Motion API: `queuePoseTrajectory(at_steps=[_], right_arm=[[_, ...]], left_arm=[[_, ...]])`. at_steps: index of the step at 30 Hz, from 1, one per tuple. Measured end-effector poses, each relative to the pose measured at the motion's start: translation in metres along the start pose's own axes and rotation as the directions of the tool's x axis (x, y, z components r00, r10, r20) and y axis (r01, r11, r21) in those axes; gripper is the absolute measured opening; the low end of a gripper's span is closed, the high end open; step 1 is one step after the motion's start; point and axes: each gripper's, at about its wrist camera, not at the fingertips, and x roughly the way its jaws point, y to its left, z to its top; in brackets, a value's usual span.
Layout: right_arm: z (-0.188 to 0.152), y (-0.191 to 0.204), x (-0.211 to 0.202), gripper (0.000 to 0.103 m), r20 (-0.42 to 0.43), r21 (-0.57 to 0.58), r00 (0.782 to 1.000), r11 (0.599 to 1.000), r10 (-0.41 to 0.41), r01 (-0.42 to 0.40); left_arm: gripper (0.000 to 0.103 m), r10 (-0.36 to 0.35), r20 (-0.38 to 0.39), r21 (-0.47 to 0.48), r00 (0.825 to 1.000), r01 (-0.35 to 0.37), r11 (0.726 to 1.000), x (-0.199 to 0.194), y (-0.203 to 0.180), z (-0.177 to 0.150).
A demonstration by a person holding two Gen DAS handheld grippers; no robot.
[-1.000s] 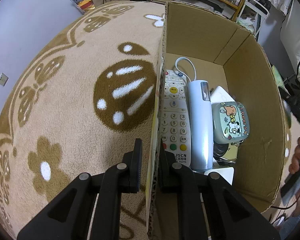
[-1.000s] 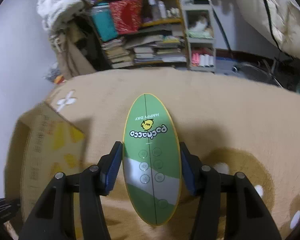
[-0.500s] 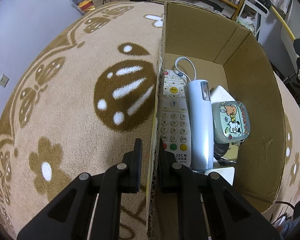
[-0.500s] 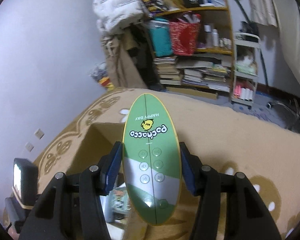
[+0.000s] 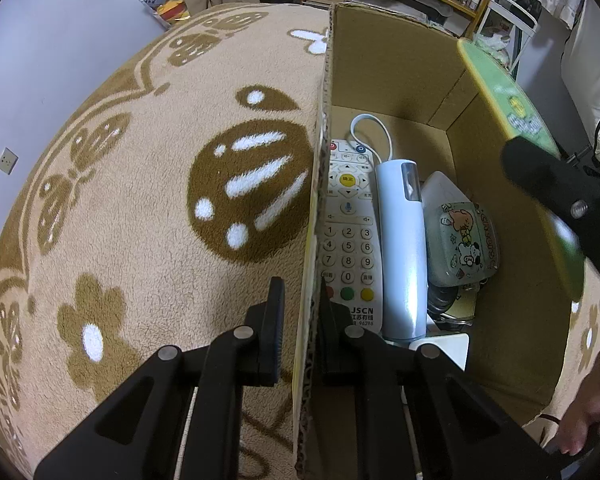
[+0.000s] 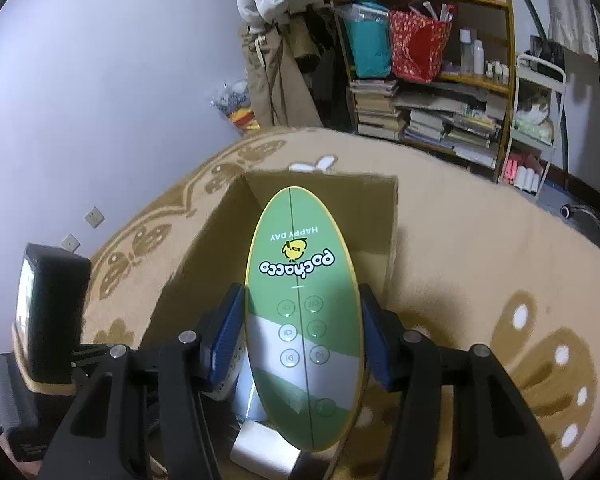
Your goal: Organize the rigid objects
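A tan fleece blanket (image 5: pixel 148 216) with brown butterflies, flowers and a big spotted ladybird covers the surface under everything. An open cardboard box (image 5: pixel 380 60) stands directly on it, its near wall running straight out ahead of the left gripper (image 5: pixel 300 300). The ladybird pattern lies just to that gripper's left, the box floor to its right.

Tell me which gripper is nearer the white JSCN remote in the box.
Left. The left gripper is clamped on the cardboard box wall right beside the white JSCN remote; the right gripper holds the green Pochacco remote above the box's far side.
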Motion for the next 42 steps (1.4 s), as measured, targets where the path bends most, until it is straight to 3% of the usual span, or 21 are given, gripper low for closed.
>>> queuePoseTrajectory(at_steps=[10,12,16,22,26,28,29,30,35,37,42], right_arm=[[-0.004,0.007,-0.01,0.061,0.011,-0.032,1.0,0.999,-0.028,0.028],[-0.003,0.006,-0.017,0.069,0.017,-0.026,0.999,0.999,-0.032,0.033],[-0.001,0.003,-0.033,0.073,0.04,-0.03,0.998,0.998,-0.052,0.053],[-0.005,-0.013,-0.054,0.086,0.048,0.002,0.994,0.995,-0.097,0.097],[-0.012,-0.026,-0.066,0.097,0.044,0.032,0.991,0.992,-0.127,0.126],[-0.017,-0.032,-0.072,0.099,0.045,0.037,0.99,0.99,-0.137,0.136],[-0.019,-0.034,-0.075,0.101,0.045,0.038,0.989,0.99,-0.14,0.139],[-0.021,-0.036,-0.078,0.103,0.046,0.041,0.988,0.989,-0.144,0.142],[-0.033,-0.048,-0.092,0.103,0.057,0.075,0.983,0.983,-0.174,0.17],[-0.036,-0.054,-0.098,0.103,0.055,0.095,0.981,0.979,-0.184,0.178],[-0.047,-0.065,-0.116,0.103,0.079,0.129,0.974,0.971,-0.212,0.201]], left_arm=[[0.013,0.002,0.007,0.0,1.0,-0.002,1.0,-0.002,0.0,-0.001],[0.012,0.005,0.009,0.002,1.0,-0.005,1.0,-0.004,-0.001,-0.002],[0.012,0.013,0.03,0.01,0.999,-0.013,1.0,-0.011,-0.004,-0.003],[0.015,0.014,0.113,0.014,0.994,-0.016,1.0,-0.037,-0.006,-0.005],[0.028,-0.006,0.165,0.038,0.986,0.0,0.999,-0.057,-0.011,-0.009],[0.046,-0.002,0.193,0.059,0.981,-0.009,0.998,-0.066,-0.017,-0.011],[0.063,0.006,0.214,0.069,0.977,-0.022,0.997,-0.071,-0.02,-0.013],[0.073,0.015,0.237,0.08,0.972,-0.035,0.996,-0.076,-0.024,-0.015],[0.097,0.028,0.289,0.121,0.957,-0.065,0.99,-0.092,-0.036,-0.023],[0.102,0.018,0.328,0.124,0.945,-0.062,0.99,-0.101,-0.038,-0.028],[0.103,0.052,0.42,0.115,0.906,-0.11,0.987,-0.127,-0.039,-0.037]])
